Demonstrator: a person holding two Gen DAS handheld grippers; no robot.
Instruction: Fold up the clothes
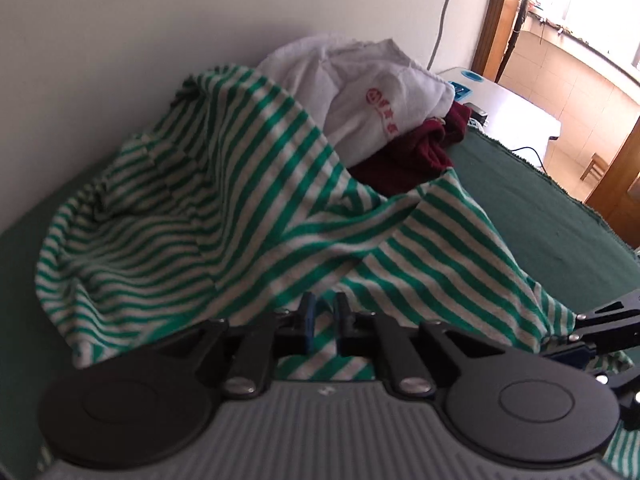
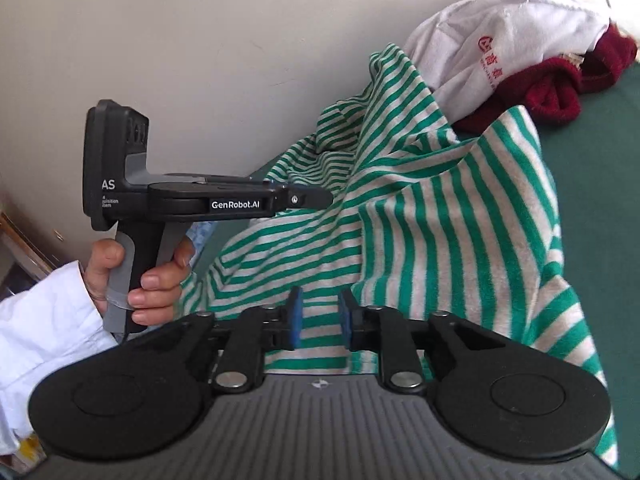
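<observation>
Striped shirt point(image 1: 224, 208), green and white, lies heaped and rumpled on the dark green table cover point(image 1: 532, 200), its far edge riding up against the pale wall point(image 1: 160, 20). Folds run diagonally across it; part of the cloth drapes toward the near edge, under both tools

Left gripper point(image 1: 323, 322): blue pads parted by a narrow gap, striped cloth visible through the gap and below it. Pads do not appear to press on the fabric, so I read it as released. From the right wrist camera the same tool is seen side-on, black body marked GenRobot.AI, pistol grip wrapped by the person's left hand point(image 2: 148, 276), white sleeve point(image 2: 48, 320) at the wrist; its tip sits over the striped cloth

Right gripper point(image 2: 319, 318): blue pads stand apart with a wider gap, striped fabric lying beneath and between them, no pinch seen. Released as well. In the left wrist view its black fingers enter from the right edge, just beside the shirt's hem

Behind the shirt, against the wall: white garment point(image 1: 384, 104) with red printed characters, bunched on top of a dark red garment point(image 1: 420, 148). Both touch the striped shirt's far side

Background, left view: white cable point(image 1: 444, 12) down the wall, wooden door frame point(image 1: 492, 16), white appliance point(image 1: 508, 100) beyond the table, tiled bright room
</observation>
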